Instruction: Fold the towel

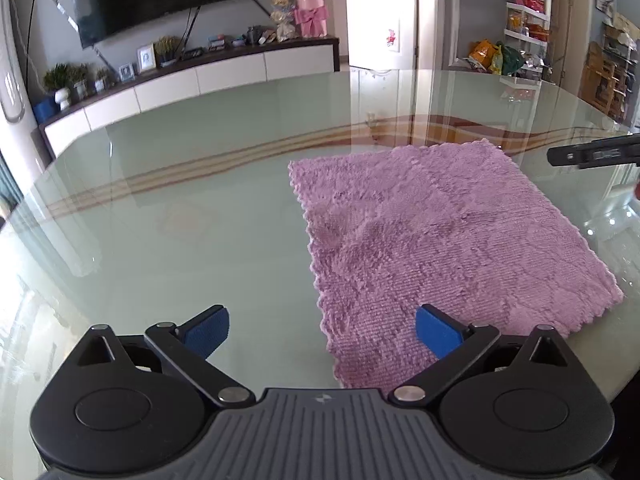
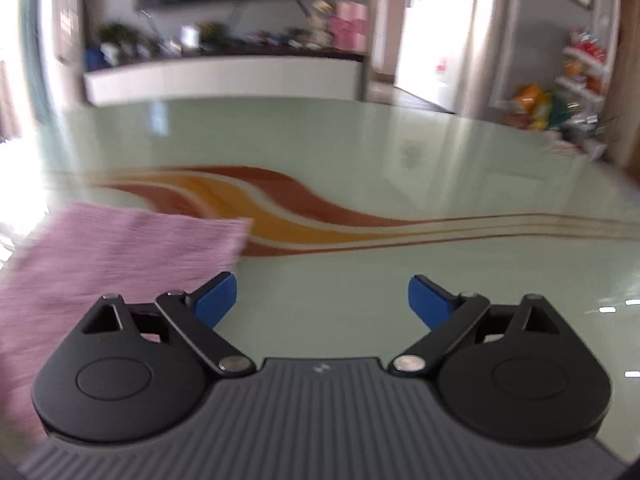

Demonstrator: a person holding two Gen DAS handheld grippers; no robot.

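A pink fluffy towel [image 1: 436, 240] lies flat on the round glass table [image 1: 180, 200], to the right in the left wrist view. My left gripper [image 1: 322, 330] hovers open over the towel's near left corner; its right blue pad [image 1: 434, 330] is above the cloth, its left pad over bare glass. Nothing is held. In the blurred right wrist view the towel [image 2: 116, 256] lies at the left, and my right gripper [image 2: 322, 300] stands open above bare glass beside its right edge. A black part of the right gripper [image 1: 596, 154] shows at the far right of the left wrist view.
The table [image 2: 360, 152] is pale green glass with orange and brown wavy stripes [image 2: 280, 208]. Behind it stand a low white TV cabinet [image 1: 192, 80] with plants and frames, a wall TV, a doorway and shelves with packets [image 1: 524, 28].
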